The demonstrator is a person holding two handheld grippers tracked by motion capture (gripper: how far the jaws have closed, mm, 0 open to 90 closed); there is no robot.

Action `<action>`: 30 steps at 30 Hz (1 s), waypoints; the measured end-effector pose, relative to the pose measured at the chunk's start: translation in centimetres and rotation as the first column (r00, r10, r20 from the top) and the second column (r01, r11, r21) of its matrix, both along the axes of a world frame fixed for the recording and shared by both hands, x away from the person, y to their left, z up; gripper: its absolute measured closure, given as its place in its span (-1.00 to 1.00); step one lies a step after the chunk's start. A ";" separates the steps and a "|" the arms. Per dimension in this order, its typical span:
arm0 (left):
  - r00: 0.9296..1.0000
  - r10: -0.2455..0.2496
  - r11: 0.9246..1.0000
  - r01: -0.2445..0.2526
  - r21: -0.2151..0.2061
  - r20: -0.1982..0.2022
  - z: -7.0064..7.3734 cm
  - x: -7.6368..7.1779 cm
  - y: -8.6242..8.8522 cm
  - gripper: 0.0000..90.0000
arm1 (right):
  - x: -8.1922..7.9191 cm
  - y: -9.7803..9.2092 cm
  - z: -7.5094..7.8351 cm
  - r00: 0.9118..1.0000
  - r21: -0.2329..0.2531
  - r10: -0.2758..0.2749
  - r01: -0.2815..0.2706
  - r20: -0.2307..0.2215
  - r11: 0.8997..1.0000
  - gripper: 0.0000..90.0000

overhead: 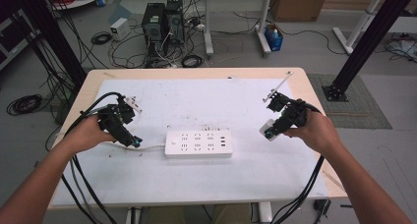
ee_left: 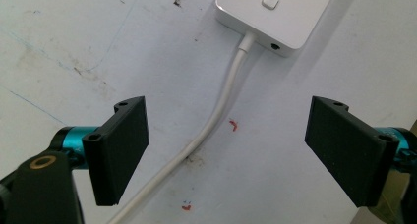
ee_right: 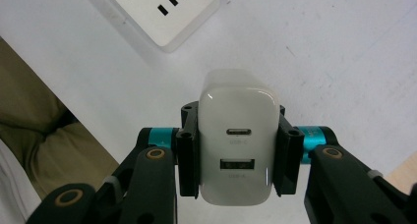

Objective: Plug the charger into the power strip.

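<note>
Our right hand-held gripper (ee_right: 238, 150) is clenched on a white charger (ee_right: 238, 143), held above the desk (overhead: 206, 180) near its right edge, just right of the power strip (overhead: 198, 144) at the middle. Our left hand-held gripper (ee_left: 228, 150) hangs released over the strip's cord (ee_left: 221, 106) toward the left edge

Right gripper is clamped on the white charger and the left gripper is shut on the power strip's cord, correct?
Not quite. The right gripper does clamp the white charger, but the left gripper is open: in the left gripper view its fingers stand wide apart, either side of the power strip's cord.
</note>
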State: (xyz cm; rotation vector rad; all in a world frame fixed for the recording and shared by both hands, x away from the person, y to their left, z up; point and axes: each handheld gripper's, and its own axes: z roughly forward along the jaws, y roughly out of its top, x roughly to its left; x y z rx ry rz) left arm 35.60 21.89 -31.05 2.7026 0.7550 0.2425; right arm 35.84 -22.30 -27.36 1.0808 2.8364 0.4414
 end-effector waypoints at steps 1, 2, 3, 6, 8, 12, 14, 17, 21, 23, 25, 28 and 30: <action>1.000 0.000 1.000 0.000 0.007 -0.001 -0.1 0.0 0.1 -0.63 | 0.2 0.3 0.0 1.000 -0.001 0.016 -0.016 -0.001 1.000 0.38; 1.000 0.006 1.000 -0.006 0.004 0.002 -0.2 -0.1 0.2 -0.63 | 0.4 0.7 0.0 1.000 0.002 0.023 -0.023 -0.002 1.000 0.38; 1.000 0.004 1.000 -0.004 0.008 0.001 -0.4 -0.1 0.3 -0.63 | 0.7 1.1 0.1 0.999 -0.002 0.048 -0.048 0.004 0.999 0.38; 1.000 0.016 1.000 -0.016 0.002 -0.006 -1.1 -0.2 0.6 -0.63 | 1.6 2.6 0.2 0.996 -0.004 0.085 -0.085 0.011 0.996 0.38; 1.000 0.022 1.000 -0.022 0.006 -0.009 -1.5 -0.2 0.8 -0.63 | 2.1 3.6 0.1 0.994 -0.011 0.110 -0.110 0.008 0.994 0.38; 1.000 0.020 1.000 -0.020 0.018 -0.015 -2.1 -0.4 1.1 -0.63 | 3.1 5.8 -0.3 0.986 -0.020 0.167 -0.167 -0.005 0.986 0.39; 1.000 0.024 1.000 -0.024 0.016 -0.016 -2.2 -0.4 1.3 -0.63 | 3.5 6.9 -0.7 0.982 -0.020 0.188 -0.189 -0.015 0.982 0.39; 1.000 0.023 1.000 -0.023 0.010 -0.015 -2.3 -0.3 1.4 -0.63 | 4.1 8.5 -1.1 0.973 -0.022 0.230 -0.230 -0.015 0.973 0.38; 0.999 0.032 0.999 -0.032 -0.002 -0.004 -2.4 -0.4 1.5 -0.63 | 4.8 10.5 -1.9 0.966 -0.031 0.260 -0.260 -0.015 0.965 0.38; 1.000 0.031 0.999 -0.031 -0.012 0.000 -2.4 -0.5 1.6 -0.63 | 5.2 11.2 -2.4 0.957 -0.029 0.290 -0.291 -0.017 0.956 0.38; 1.000 0.027 1.000 -0.027 -0.014 0.003 -2.5 -0.7 1.5 -0.63 | 5.4 11.9 -2.9 0.951 -0.039 0.308 -0.309 -0.023 0.950 0.38; 1.000 0.023 1.000 -0.023 -0.012 -0.002 -2.7 -0.7 1.6 -0.63 | 5.7 12.7 -3.4 0.941 -0.043 0.337 -0.338 -0.028 0.940 0.39; 1.000 0.028 1.000 -0.028 -0.013 -0.005 -2.8 -0.7 1.6 -0.63 | 5.9 13.0 -3.6 0.933 -0.037 0.359 -0.359 -0.030 0.932 0.38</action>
